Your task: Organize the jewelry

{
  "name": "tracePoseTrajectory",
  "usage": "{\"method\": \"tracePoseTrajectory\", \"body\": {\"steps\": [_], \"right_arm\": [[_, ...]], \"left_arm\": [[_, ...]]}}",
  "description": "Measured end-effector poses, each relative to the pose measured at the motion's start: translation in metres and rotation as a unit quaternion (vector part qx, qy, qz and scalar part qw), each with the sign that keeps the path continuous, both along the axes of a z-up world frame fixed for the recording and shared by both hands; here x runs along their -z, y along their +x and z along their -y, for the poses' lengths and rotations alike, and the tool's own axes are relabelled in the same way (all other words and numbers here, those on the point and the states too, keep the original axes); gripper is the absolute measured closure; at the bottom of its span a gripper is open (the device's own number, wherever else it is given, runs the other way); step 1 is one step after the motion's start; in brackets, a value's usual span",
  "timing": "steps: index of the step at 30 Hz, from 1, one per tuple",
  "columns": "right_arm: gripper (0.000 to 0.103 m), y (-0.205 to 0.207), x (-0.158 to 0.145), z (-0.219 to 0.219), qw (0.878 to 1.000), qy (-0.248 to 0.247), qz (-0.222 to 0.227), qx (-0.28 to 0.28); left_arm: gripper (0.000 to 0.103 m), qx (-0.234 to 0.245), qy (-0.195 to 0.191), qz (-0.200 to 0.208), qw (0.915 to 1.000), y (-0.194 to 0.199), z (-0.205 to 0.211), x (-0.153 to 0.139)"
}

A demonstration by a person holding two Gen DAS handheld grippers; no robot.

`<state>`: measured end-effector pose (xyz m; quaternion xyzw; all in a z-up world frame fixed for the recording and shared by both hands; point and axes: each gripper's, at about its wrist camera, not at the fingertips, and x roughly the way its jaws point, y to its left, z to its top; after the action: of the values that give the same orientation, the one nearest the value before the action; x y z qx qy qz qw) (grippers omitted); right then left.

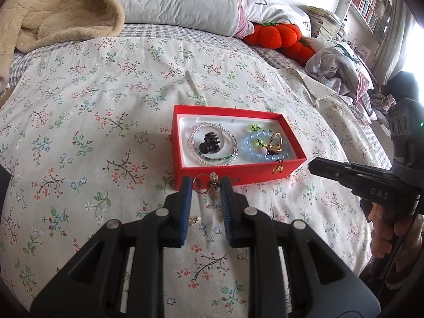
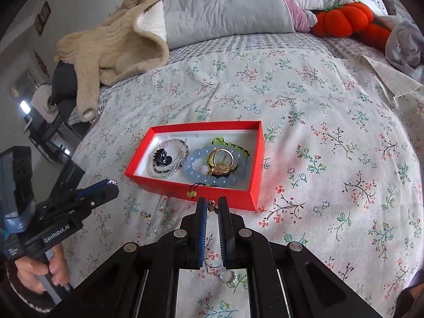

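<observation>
I judge the job well along: the red box (image 1: pixel 235 175) sits mid-bed on the floral bedspread (image 1: pixel 92 111) and already holds most of the jewelry. At its left end lies a clear bead bracelet (image 1: pixel 212 143) ringed around a black hair claw (image 1: pixel 209 143); at its right end a pale blue bead bracelet (image 1: pixel 261 148) carries a gold ring (image 1: pixel 275 143), with a green piece (image 1: pixel 255 128) behind it. A small gold charm (image 1: pixel 277 168) hangs over the box's near wall.

About 3 pieces look left outside. A hoop earring (image 1: pixel 201 182) with a dark charm lies just beside the box's near wall, between the fingers of my left gripper (image 1: pixel 205 185), whose jaws are spread apart around it without touching, so nothing is grasped. A tiny gold stud (image 1: pixel 194 220) rests on the bedspread nearer me. In the right wrist view a silver ring (image 2: pixel 227 275) lies under the right gripper (image 2: pixel 212 206), whose jaws are narrowed but gapped and empty, pointing at the same charm by the box wall.

I would close the left on the earring first.
</observation>
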<state>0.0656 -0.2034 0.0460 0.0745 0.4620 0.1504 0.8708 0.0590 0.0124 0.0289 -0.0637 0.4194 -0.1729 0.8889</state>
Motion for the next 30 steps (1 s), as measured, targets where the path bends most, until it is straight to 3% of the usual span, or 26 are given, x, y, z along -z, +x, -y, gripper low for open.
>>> {"method": "tracePoseTrajectory", "body": {"steps": [17, 30], "right_arm": [[0.094, 0.032, 0.01, -0.004, 1.0, 0.012, 0.0, -0.019], [0.094, 0.042, 0.022, -0.006, 1.0, 0.005, -0.011, -0.022]], "left_arm": [[0.08, 0.014, -0.008, -0.009, 0.9998, 0.041, 0.022, 0.011], [0.079, 0.021, 0.0, -0.012, 0.9997, 0.05, 0.03, 0.018]]}}
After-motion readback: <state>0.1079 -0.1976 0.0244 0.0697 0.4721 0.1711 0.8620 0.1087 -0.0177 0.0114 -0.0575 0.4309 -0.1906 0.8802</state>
